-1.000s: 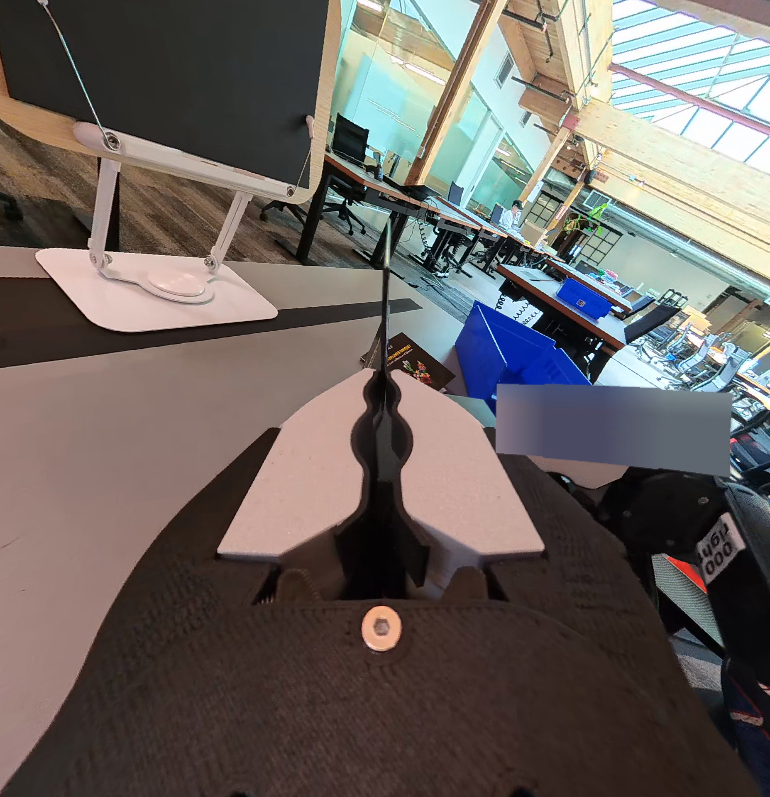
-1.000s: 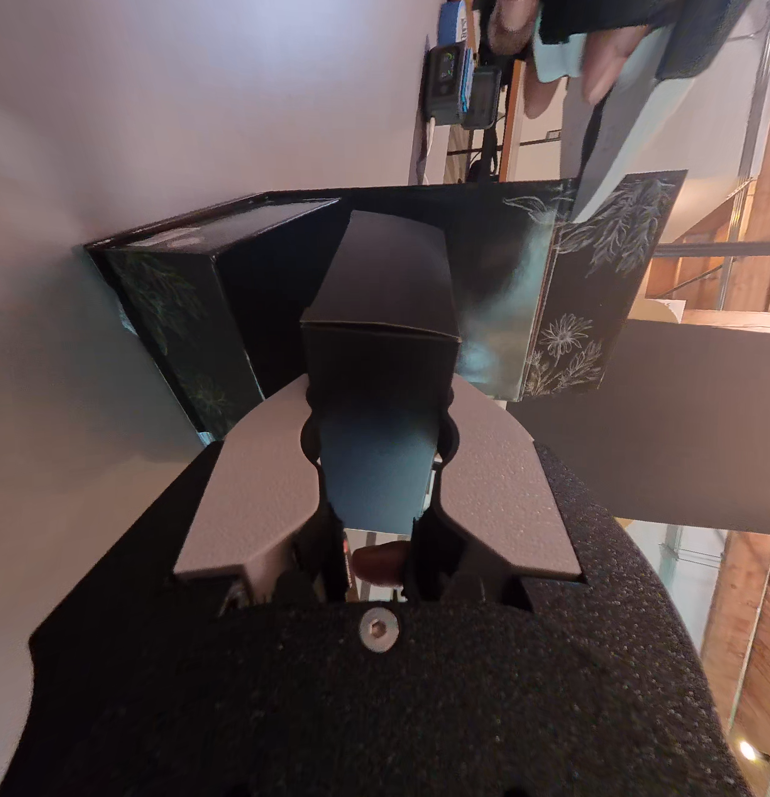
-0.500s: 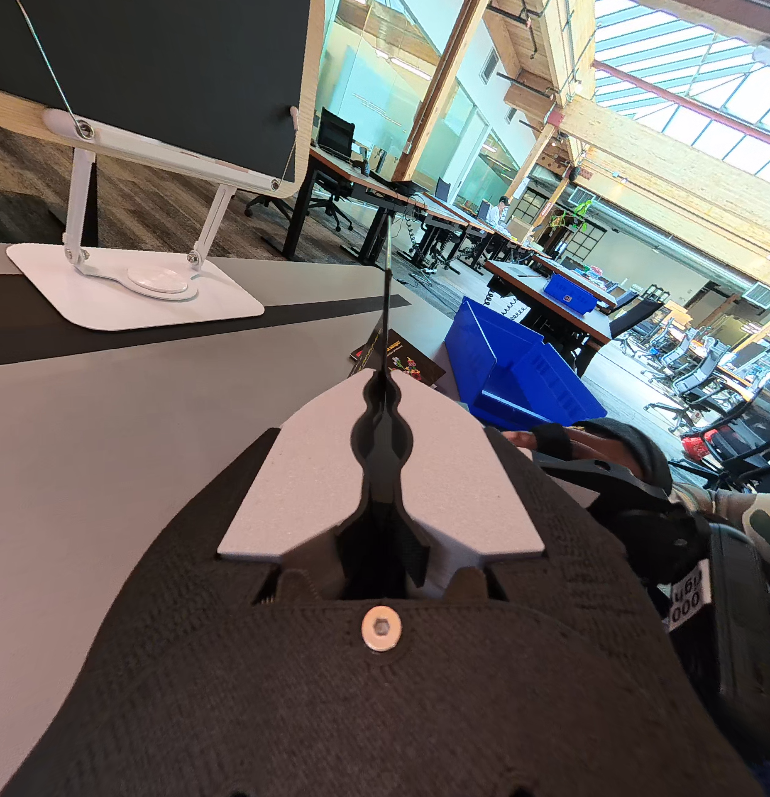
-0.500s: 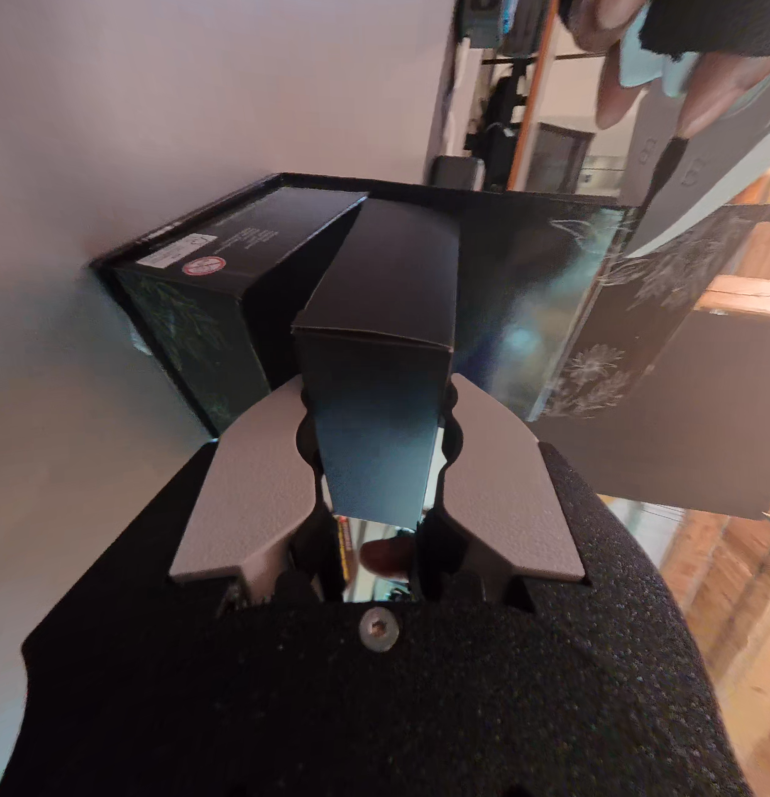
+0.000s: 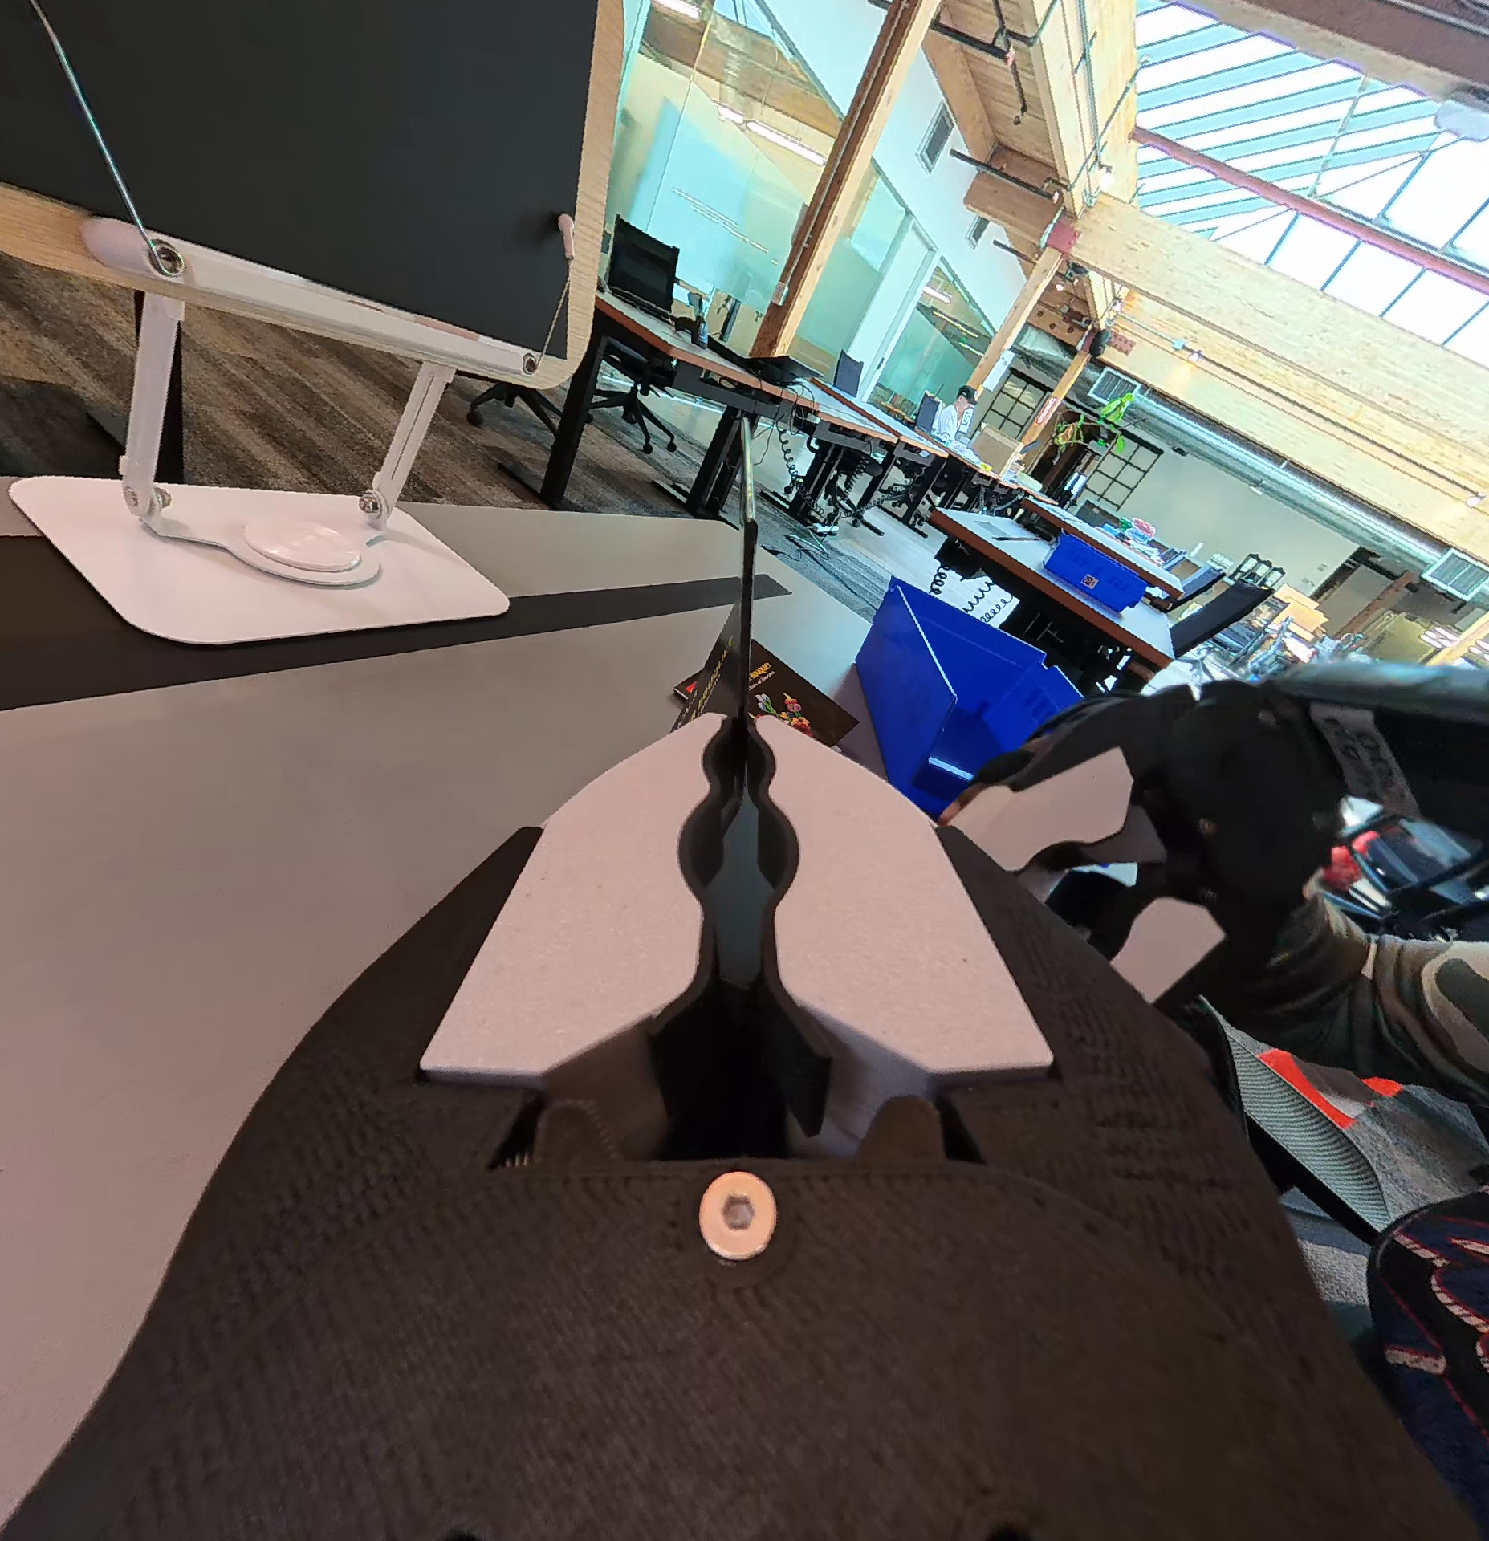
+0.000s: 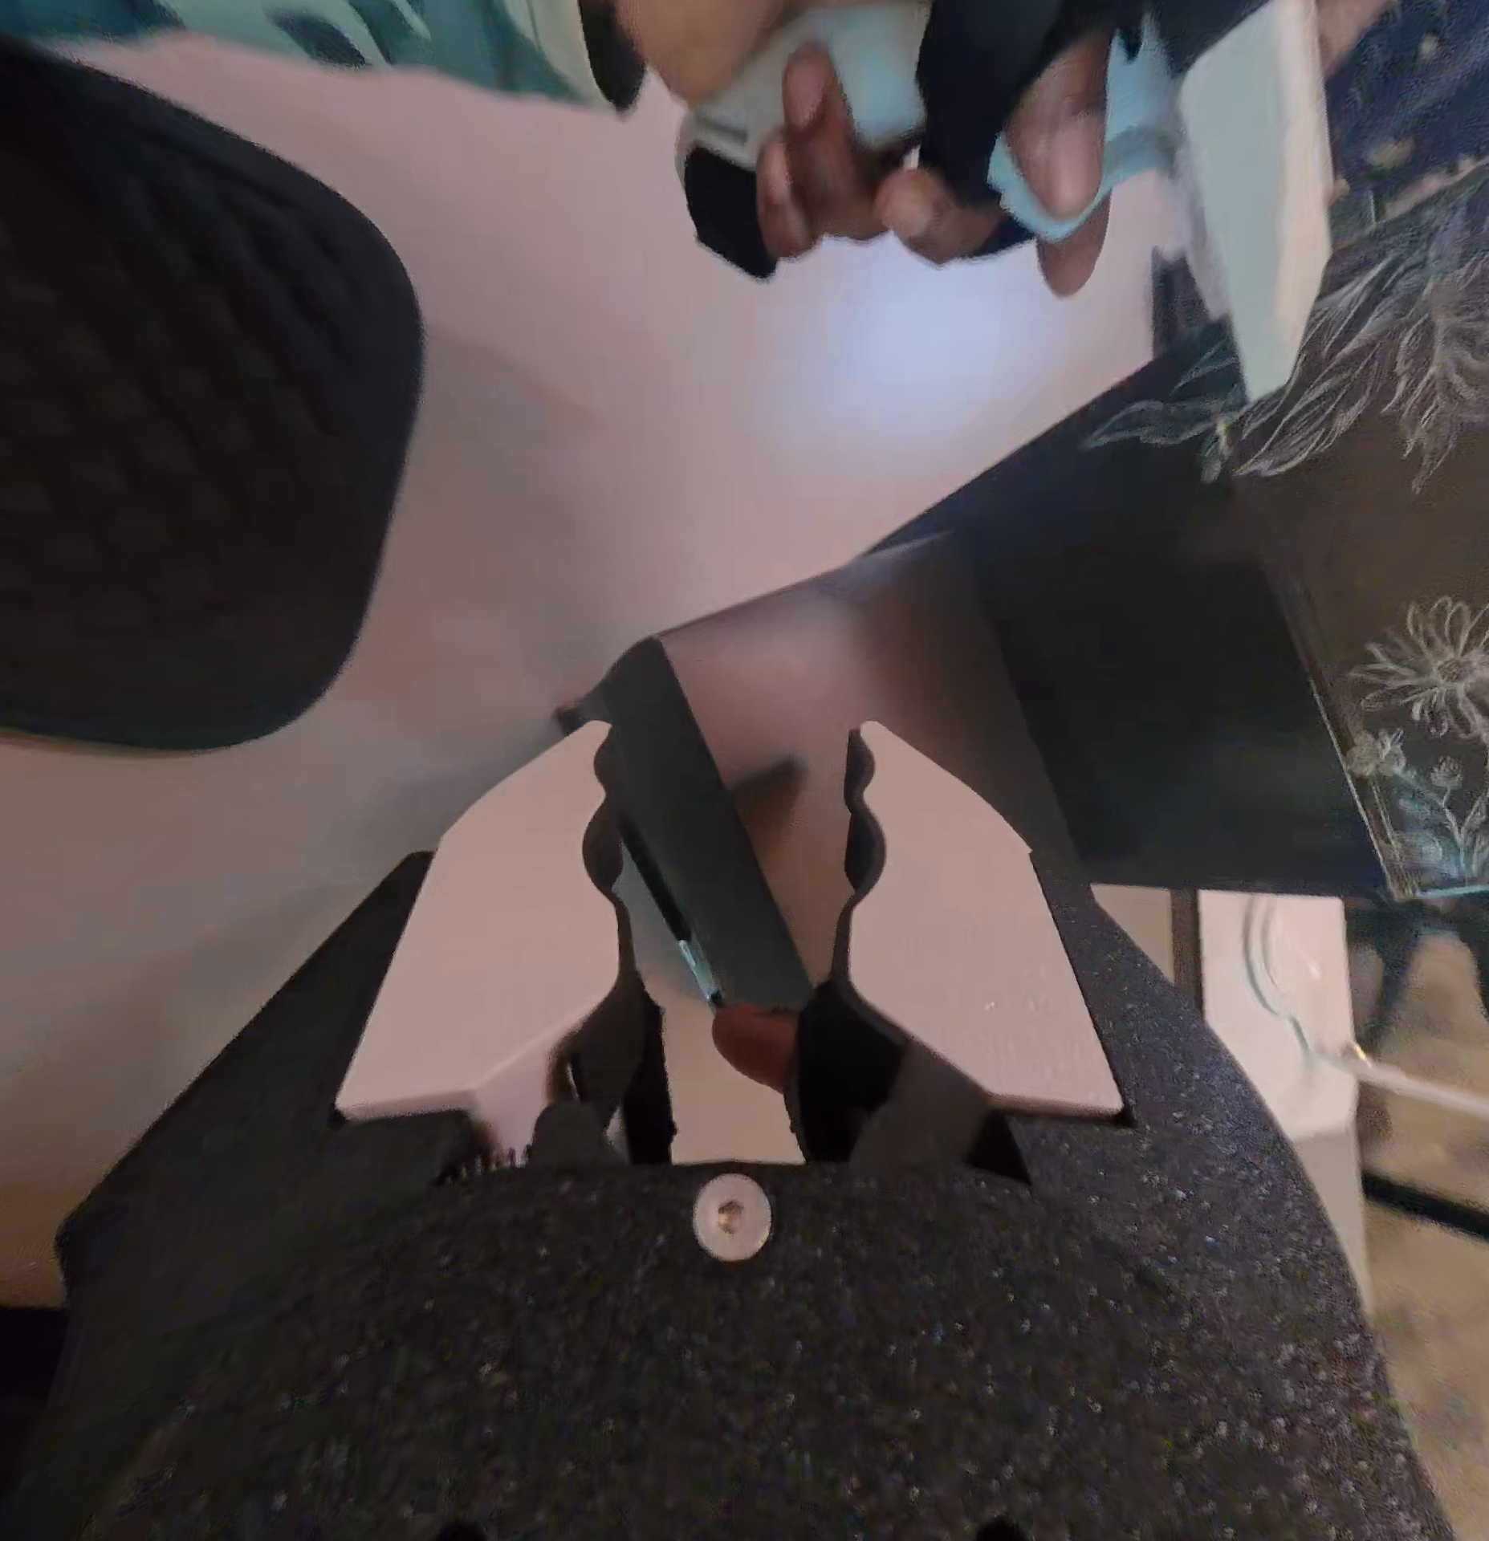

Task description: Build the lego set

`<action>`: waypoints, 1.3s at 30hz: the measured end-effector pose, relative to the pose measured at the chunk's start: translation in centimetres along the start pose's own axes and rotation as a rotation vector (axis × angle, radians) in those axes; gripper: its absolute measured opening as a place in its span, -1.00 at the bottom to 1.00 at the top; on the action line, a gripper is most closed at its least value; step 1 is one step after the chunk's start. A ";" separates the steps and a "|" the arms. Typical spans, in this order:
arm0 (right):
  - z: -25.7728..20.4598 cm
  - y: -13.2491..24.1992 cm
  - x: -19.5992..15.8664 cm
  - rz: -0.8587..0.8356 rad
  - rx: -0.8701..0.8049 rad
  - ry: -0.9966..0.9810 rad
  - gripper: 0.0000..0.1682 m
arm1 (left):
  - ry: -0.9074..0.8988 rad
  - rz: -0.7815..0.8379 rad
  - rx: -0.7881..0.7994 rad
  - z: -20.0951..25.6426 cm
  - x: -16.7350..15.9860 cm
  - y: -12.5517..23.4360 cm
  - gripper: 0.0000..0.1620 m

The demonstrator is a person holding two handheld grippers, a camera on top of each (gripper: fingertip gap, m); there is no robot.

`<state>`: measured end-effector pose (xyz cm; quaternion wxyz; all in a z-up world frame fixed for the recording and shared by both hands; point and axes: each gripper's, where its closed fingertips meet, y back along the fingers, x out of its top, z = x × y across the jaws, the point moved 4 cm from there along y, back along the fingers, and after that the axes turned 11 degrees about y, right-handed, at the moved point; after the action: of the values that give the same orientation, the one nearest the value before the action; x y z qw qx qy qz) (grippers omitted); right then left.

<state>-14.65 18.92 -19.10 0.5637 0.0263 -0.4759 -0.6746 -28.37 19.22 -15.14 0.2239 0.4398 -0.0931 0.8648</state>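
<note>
My left gripper (image 5: pixel 745 735) is shut on a thin black cardboard panel (image 5: pixel 747 584) of the lego box, seen edge-on and standing upright ahead of the fingers. My right gripper (image 6: pixel 728 738) holds a dark folded flap (image 6: pixel 707 834) of the same black, flower-printed box (image 6: pixel 1391 667). The flap sits slanted across the gap and touches both fingers. The box body lies to the right of this gripper. The right gripper's white fingers (image 5: pixel 1058 800) also show at the right of the left wrist view. The left gripper's black body (image 6: pixel 165 417) and the hand holding it (image 6: pixel 849 167) show above.
On the grey table (image 5: pixel 224 834) a white stand (image 5: pixel 265 575) carries a dark board at the back left. A dark booklet (image 5: pixel 795 709) and a blue bin (image 5: pixel 958 692) lie near the far right edge. Office desks and chairs stand beyond.
The right gripper has swung round fast. The box now lies to its right and the flap has turned slantwise between its fingers. The right gripper has risen into the left wrist view.
</note>
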 end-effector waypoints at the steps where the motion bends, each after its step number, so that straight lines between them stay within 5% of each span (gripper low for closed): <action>1: 0.2 0.3 0.1 0.050 0.028 0.010 -0.37 | 0.001 0.001 0.000 0.0 0.0 0.0 -0.98; 4: 0.8 0.2 -0.2 0.088 0.115 0.091 -0.20 | 0.008 0.002 -0.007 -0.1 0.0 0.0 -0.98; 15: 1.9 0.0 -4.5 -0.084 0.235 0.391 -0.18 | 0.014 -0.054 -0.023 -1.0 0.7 0.3 -0.98; 23: 2.0 -0.7 -4.7 -0.097 0.111 0.589 -0.43 | 0.012 -0.081 -0.056 -0.7 0.5 0.2 -0.98; 29: 1.6 -0.8 -4.9 -0.049 0.155 0.481 -0.47 | 0.015 -0.074 -0.047 -0.9 0.7 0.3 -0.98; 33: 3.4 -0.3 -3.0 0.113 0.116 0.262 -0.67 | 0.016 -0.065 -0.047 -0.9 0.7 0.3 -0.98; 39: 6.2 -2.4 -0.9 0.240 0.113 -0.041 -0.72 | 0.016 -0.055 -0.050 -0.9 0.7 0.2 -0.98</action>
<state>-19.63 23.24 -17.77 0.6280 -0.0127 -0.5243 -0.5749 -29.44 19.59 -15.11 0.2592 0.4294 -0.1005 0.8592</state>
